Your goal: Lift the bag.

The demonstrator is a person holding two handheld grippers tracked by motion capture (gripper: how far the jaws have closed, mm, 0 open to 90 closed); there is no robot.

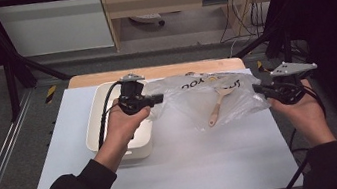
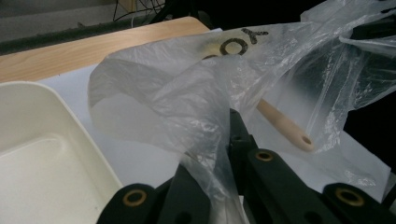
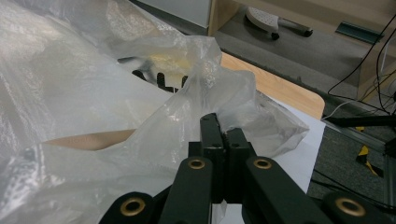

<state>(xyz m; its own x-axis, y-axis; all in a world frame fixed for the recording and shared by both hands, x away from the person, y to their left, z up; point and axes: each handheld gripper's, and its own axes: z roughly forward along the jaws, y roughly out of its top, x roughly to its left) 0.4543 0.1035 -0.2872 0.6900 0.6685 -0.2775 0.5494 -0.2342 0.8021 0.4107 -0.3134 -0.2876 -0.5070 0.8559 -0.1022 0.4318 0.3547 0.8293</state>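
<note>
A clear plastic bag with black lettering is stretched between both grippers above the white mat. A wooden spatula lies inside it, its handle showing through the film. My left gripper is shut on the bag's left edge. My right gripper is shut on the bag's right edge. The bag bulges up in front of the right jaws, and the spatula is partly hidden by folds.
A white rectangular tub sits on the mat under my left hand, its rim close to the bag. The white mat lies on a wooden table. Black frame bars and cables stand behind.
</note>
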